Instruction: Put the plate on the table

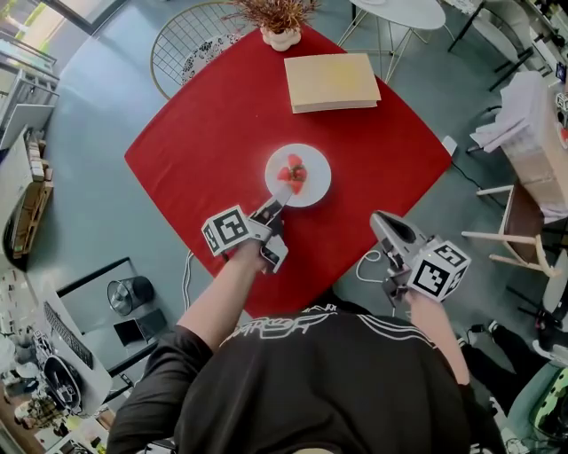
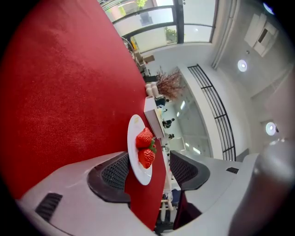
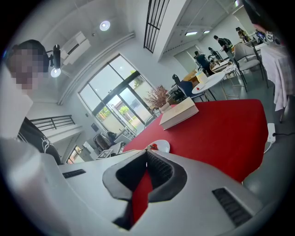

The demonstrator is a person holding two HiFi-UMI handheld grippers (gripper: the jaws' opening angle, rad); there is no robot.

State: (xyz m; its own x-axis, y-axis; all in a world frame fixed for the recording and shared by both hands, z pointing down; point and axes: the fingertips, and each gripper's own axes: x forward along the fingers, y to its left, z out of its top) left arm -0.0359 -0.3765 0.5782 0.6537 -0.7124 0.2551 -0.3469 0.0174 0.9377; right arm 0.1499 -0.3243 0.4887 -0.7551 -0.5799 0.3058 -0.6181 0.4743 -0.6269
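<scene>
Left gripper (image 1: pixel 277 206) gapes round the plate (image 1: pixel 316 163), right gripper (image 1: pixel 376 218) clenched empty, book (image 1: pixel 332 82) and plant (image 1: pixel 280 18) beyond

Two claws held forward, both tipped slightly downward.
Left claw (image 1: pixel 274 209) stretched ahead on a bare forearm (image 1: pixel 222 297), rolled onto its side, jaws spread wide apart; right claw (image 1: pixel 378 219) well to its right, nearer the torso, jaws closed together.
</scene>
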